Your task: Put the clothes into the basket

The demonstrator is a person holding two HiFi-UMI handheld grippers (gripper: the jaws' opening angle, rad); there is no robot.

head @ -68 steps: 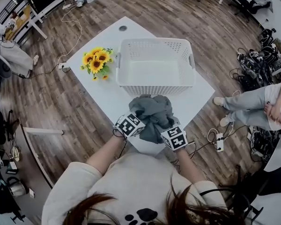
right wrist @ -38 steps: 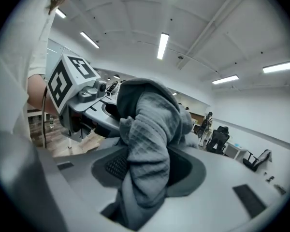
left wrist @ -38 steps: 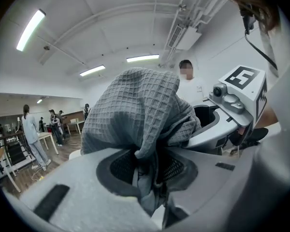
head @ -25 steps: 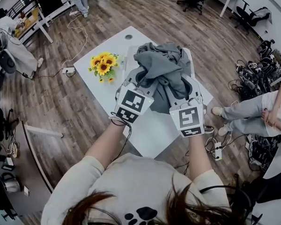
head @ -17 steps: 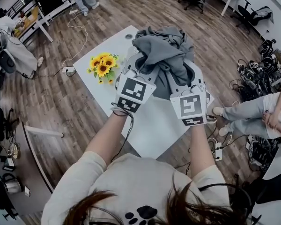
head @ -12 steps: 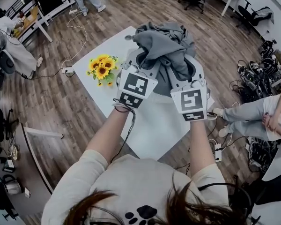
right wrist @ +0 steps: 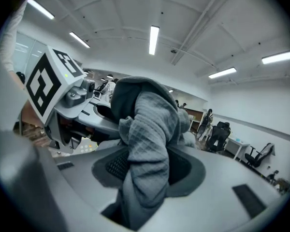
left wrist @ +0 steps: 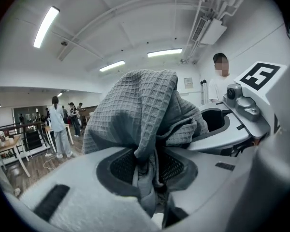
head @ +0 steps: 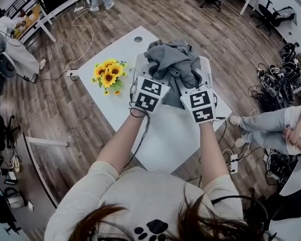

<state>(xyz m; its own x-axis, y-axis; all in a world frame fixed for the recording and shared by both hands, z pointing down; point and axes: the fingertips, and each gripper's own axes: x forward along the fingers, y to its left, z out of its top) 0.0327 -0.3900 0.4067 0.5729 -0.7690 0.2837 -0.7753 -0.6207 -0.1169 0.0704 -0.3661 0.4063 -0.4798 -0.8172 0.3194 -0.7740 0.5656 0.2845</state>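
Now the clothes [head: 171, 64] are off the near part of the table [head: 165, 134], where they lay a few seconds ago, and bunched right over the basket [head: 206, 66]. A second ago I had the bundle up high, close to my head; since then both hands have come forward and down, so it sits lower and covers most of the basket opening. Only the rim shows at each side.

Left tongs [left wrist: 150, 164] pinch a fold of the gray waffle cloth between the pads. Right tongs [right wrist: 144, 170] pinch a thicker wad of the same bundle. Neither grip has loosened over the last second.

Meaning: the carry is done, I judge, and the drop is next. I can't tell whether the bundle's underside already touches the basket floor. A loose hem may hang over the near rim. The sunflowers [head: 108, 73] are well apart at the left, untouched.
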